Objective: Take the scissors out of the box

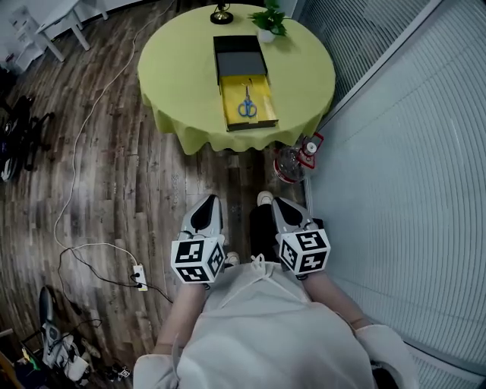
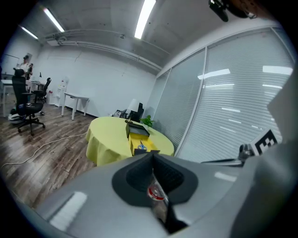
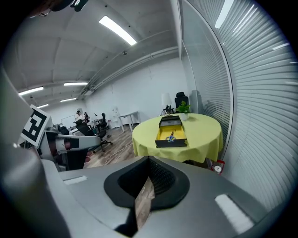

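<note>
Both grippers hang low in front of the person, well short of the round yellow-clothed surface (image 1: 175, 68), which lies at 12 o'clock from them. The left gripper (image 1: 206, 203) has its jaws closed together with nothing between them. The right gripper (image 1: 282, 205), just beside it at 3 o'clock, has its jaws shut and empty too. On the surface stands the box (image 1: 230, 99), drawn open, with its yellow tray toward the person and its black part at the 12 o'clock end. The scissors (image 1: 247, 105), blue-handled, lie flat inside the yellow tray near its 6 o'clock end. A small green plant (image 1: 267, 21) sits at 1 o'clock from the box. On the wooden floor, a clear container with a red part (image 1: 293, 162) stands at 5 o'clock from the surface, beside the blind-covered glass wall (image 1: 410, 152).
</note>
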Demonstrator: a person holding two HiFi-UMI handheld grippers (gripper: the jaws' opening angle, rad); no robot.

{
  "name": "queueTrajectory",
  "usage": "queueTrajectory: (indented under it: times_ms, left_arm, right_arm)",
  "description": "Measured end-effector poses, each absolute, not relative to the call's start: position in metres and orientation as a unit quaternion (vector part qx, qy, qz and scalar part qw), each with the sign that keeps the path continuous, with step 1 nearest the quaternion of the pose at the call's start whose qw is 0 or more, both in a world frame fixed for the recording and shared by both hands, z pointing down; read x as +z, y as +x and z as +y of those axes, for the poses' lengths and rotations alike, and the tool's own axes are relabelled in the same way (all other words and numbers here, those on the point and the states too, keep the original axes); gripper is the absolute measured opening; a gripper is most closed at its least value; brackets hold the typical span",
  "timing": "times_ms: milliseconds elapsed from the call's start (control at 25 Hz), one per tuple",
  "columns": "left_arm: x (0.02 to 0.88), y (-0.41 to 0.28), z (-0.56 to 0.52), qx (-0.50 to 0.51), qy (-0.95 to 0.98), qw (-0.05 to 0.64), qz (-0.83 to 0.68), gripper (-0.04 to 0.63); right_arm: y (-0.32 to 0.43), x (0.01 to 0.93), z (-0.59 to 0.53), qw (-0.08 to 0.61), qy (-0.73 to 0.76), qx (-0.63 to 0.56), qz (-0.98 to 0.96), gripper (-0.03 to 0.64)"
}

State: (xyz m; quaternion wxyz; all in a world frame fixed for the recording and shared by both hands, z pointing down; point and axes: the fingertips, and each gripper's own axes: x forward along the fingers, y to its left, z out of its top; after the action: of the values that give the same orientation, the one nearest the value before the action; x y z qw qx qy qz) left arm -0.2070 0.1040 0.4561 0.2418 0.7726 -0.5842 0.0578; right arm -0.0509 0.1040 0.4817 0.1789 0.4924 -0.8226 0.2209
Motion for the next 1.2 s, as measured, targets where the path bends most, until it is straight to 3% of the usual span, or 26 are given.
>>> queueTrajectory:
  times_ms: [800, 1200]
  left_arm:
    - [0.489, -0.107, -0.173, 0.116, 0.718, 0.241, -0.643, 0.006]
    - [0.569, -0.095, -0.24, 0.237, 0.685, 0.326, -0.607, 0.059]
  right_arm:
    - [0.035, 0.502, -0.206, 0.206, 0.391, 0.218, -0.87, -0.002]
    - [0.057, 0.544, -0.265, 0.241, 0.386, 0.26, -0.852, -0.002]
